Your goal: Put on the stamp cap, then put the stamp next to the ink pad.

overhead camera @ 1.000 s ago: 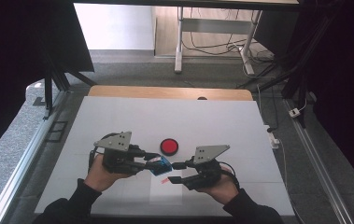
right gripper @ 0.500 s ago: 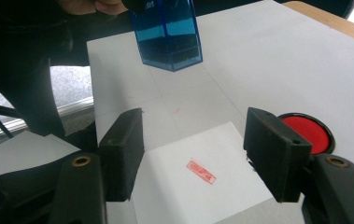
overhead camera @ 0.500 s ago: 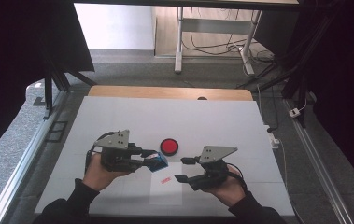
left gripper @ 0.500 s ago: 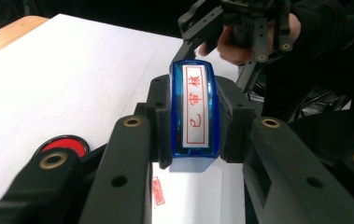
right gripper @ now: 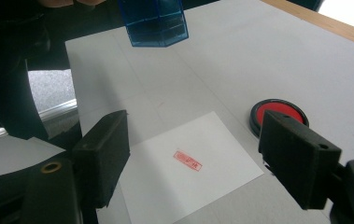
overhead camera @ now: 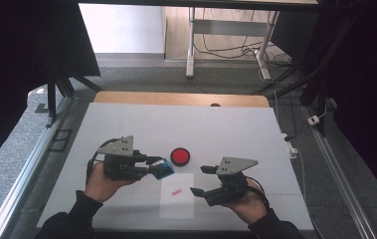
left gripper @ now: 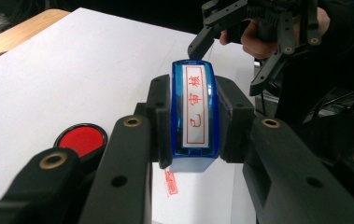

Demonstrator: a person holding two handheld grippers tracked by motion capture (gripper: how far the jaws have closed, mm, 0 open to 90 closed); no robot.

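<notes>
One claw (left gripper: 194,135) grips stamp (left gripper: 194,114); other (right gripper: 207,158) wide

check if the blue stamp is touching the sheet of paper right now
Apart. In the right gripper view the blue stamp hangs in the air, well clear of the sheet of paper, and only the red imprint marks the sheet.

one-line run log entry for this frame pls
left hand-held gripper: shut on blue plastic stamp, lifted | right hand-held gripper: open | white paper sheet: red rectangular imprint
</notes>
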